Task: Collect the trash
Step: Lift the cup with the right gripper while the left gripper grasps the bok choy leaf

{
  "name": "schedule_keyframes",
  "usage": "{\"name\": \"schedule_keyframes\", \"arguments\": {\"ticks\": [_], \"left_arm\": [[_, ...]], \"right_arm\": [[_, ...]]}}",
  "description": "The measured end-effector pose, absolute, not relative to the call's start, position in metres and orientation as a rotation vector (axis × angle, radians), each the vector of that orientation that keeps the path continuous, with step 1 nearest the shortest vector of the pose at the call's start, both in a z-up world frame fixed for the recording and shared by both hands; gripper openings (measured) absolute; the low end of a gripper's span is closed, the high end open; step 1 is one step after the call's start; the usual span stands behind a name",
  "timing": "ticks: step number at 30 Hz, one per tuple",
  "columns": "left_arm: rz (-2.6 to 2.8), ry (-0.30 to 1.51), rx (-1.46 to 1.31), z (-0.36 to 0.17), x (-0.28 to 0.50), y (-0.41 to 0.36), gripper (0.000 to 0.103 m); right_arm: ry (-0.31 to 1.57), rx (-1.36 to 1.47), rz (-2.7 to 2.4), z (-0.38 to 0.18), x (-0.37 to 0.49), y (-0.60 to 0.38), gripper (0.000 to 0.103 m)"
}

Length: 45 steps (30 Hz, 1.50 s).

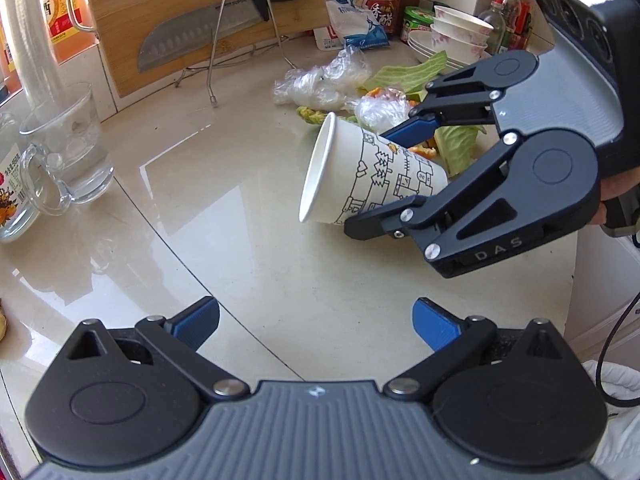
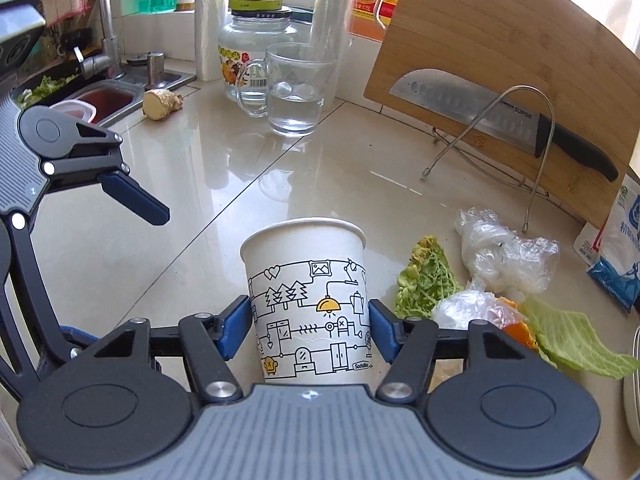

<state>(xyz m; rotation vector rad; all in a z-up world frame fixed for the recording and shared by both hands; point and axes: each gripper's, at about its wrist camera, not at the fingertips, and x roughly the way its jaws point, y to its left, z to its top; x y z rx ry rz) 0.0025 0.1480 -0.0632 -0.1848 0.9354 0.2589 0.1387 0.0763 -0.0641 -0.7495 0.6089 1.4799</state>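
We are at the grasping step of collecting the trash. Our right claw (image 2: 310, 330) has the paper cup (image 2: 308, 300) between its blue pads (image 2: 234, 326), low on the printed wall near the base. In the right wrist view both pads appear to touch the cup's sides, so we judge the claw clenched on the cup, though how firmly it presses we cannot tell. In the left wrist view the cup (image 1: 368, 176) lies tilted in the right claw (image 1: 394, 172), its open mouth turned toward the left side of that view, and seems to be just above the bench (image 1: 240, 240) or resting lightly on it.

Our left claw (image 1: 316, 326) hangs released over bare bench, nothing between its pads.

More trash lies just beside the cup: crumpled plastic wrap (image 2: 504, 256), cabbage leaves (image 2: 576, 340) and orange peel (image 2: 520, 332). A glass mug (image 2: 298, 92) of water stands well apart.

Next, we judge, the right claw should hold gently enough not to crush the thin wall, then lift the cup clear. No bin is in view, so where it goes we cannot say.
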Motion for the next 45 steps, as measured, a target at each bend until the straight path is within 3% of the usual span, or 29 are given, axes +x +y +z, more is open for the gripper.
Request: {"name": "schedule_keyframes", "arguments": {"ticks": [30,45], "left_arm": [[0.05,0.862,-0.027,-0.056,0.079,0.072,0.102],[0.229,0.851,-0.22,-0.062,0.153,0.034,0.1]], "right_arm": [[0.645,-0.445,0.936,-0.015,0.169,-0.088,0.067],[0.684,-0.325,0.74,-0.021,0.194,-0.166,0.067]]}}
